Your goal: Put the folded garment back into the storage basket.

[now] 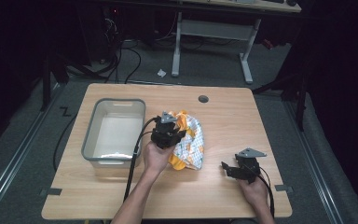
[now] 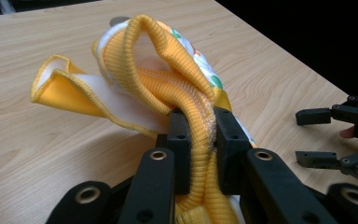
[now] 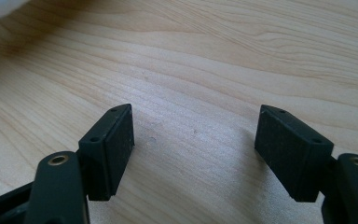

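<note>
So the left tool (image 2: 198, 140) is clamped on the yellow ribbed cuff of a small garment (image 1: 189, 138), looks like baby clothing, white with a coloured print and orange-yellow trim. In the left gripper view the ribbed band is pinched right between the jaws, and the rest of the fabric loops up and flops onto the counter (image 1: 223, 116) beyond. From the high view the garment sits bunched near the middle of the counter, just beside the grey plastic bin (image 1: 89, 140), which looks empty.

The right tool (image 3: 193, 154) is spread wide with nothing between the jaws, hovering low over bare wood, well apart from the cloth on the right side of the counter.

My guess on progress: the grab is done, but that's about it. Most of the garment is lying on the counter, not lifted, and nothing's in the bin yet. If it's headed for the bin, the lift and the drop are both left.
</note>
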`<state>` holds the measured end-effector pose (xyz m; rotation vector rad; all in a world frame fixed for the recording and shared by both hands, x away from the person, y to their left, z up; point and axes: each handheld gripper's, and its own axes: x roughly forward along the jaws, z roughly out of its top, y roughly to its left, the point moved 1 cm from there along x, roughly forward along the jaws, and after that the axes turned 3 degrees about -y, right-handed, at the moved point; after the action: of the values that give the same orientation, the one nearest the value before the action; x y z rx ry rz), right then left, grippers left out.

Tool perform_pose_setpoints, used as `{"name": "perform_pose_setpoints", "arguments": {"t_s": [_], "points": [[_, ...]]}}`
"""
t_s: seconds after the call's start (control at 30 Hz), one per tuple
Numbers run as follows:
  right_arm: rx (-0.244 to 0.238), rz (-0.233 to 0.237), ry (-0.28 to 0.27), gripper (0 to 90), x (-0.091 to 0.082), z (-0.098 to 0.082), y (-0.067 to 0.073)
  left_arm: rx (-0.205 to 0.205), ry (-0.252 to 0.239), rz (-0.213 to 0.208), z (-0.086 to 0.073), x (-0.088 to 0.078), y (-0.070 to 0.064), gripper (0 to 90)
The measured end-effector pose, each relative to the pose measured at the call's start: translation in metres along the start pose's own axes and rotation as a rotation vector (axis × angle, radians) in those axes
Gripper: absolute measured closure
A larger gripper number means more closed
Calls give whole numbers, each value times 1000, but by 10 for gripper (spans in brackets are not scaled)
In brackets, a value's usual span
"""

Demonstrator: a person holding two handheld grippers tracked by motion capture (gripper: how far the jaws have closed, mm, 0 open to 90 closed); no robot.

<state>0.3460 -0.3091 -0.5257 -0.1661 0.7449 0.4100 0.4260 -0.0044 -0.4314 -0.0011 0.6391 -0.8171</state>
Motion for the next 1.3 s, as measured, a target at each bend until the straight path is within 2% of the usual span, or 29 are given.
{"name": "perform_pose_setpoints", "arguments": {"t_s": [0.1,0.23,0.4,0.43,0.57,0.93,1.13,1.3], "points": [[0,0,0,285,0,0,0,2,-2,-2,1,-5,1,793],[0,0,0,285,0,0,0,-26,-23,-27,4,-14,5,793],[0,0,0,285,0,0,0,-14,-32,-30,7,-19,6,794],[0,0,0,285,0,0,0,-25,-41,-44,9,-23,7,793],[0,0,0,285,0,0,0,-35,-57,-51,13,-30,10,794],[0,0,0,285,0,0,0,-28,-62,-54,22,-46,14,793],[-1,2,0,285,0,0,0,-25,-70,-37,29,-60,19,793],[-1,2,0,285,0,0,0,-31,-76,-42,33,-68,25,793]]}}
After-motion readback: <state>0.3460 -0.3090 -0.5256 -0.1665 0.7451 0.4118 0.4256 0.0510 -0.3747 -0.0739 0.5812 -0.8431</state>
